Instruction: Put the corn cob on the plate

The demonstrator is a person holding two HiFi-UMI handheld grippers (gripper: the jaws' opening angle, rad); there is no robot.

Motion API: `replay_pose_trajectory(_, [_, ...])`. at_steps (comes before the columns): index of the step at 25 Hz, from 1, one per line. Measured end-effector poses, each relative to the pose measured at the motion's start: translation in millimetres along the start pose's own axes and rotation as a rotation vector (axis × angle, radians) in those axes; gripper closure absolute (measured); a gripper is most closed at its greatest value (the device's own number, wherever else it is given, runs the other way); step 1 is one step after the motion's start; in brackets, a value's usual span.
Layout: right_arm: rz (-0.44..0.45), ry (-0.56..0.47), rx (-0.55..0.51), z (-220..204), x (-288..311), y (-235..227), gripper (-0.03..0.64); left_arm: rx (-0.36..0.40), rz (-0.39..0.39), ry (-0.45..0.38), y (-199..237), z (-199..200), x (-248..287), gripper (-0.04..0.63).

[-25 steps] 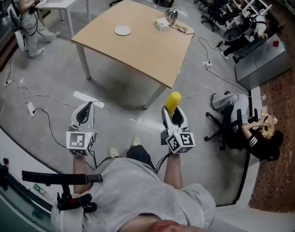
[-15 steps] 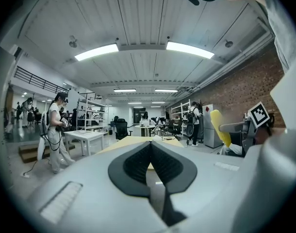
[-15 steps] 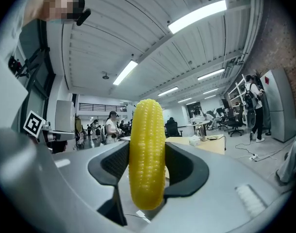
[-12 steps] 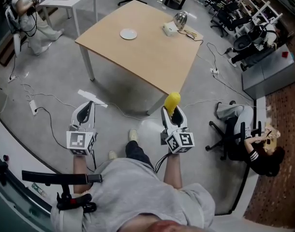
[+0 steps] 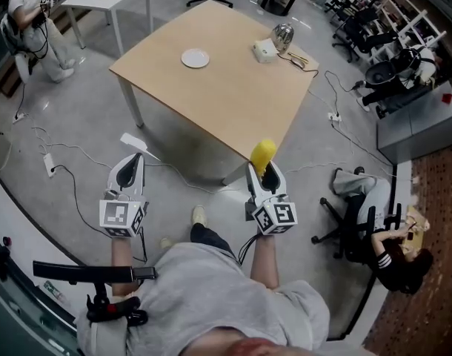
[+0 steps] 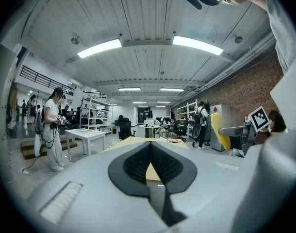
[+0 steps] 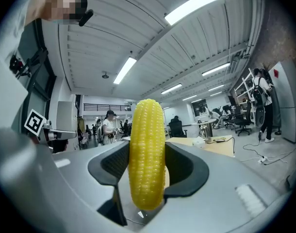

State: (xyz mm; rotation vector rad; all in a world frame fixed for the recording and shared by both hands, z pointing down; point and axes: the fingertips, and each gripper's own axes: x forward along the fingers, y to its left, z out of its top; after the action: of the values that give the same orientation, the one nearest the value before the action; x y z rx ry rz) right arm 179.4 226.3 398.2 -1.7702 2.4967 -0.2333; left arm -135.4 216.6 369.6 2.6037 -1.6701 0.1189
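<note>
Right gripper (image 5: pixel 264 169) clamps upright yellow corn cob (image 7: pixel 147 154) (apparently whole).

Head view looks down; both gripper views face the table (image 5: pixel 233 87).

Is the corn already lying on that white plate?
No, the corn cob stands clamped in the right gripper, while the plate sits bare on the table far ahead.

Bright, even indoor light from ceiling strip lamps (image 6: pixel 99 48), with slight glare off them. Soft shadow on floor (image 5: pixel 183 143) beneath surface (image 5: pixel 233 87). Gripper views: heavy fisheye, black corners, near foreground blurred. Right one: corn cob (image 7: pixel 147 154) evenly lit. Head view sharp, edges bowed.
</note>
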Motion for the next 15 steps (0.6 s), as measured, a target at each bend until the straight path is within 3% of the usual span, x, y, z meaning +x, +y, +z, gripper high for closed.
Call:
replay_pose_trajectory(11, [0.077, 0.031, 0.026, 9.5, 46.4, -35.1, 0.387, -0.006, 0.032, 0.025, -9.6, 7.4, 53.7, 0.575])
replay_pose_trajectory(15, [0.103, 0.035, 0.031, 5.4, 59.5, -67.2, 0.387, -0.004, 0.045, 0.029, -27.7, 1.1, 82.0, 0.575])
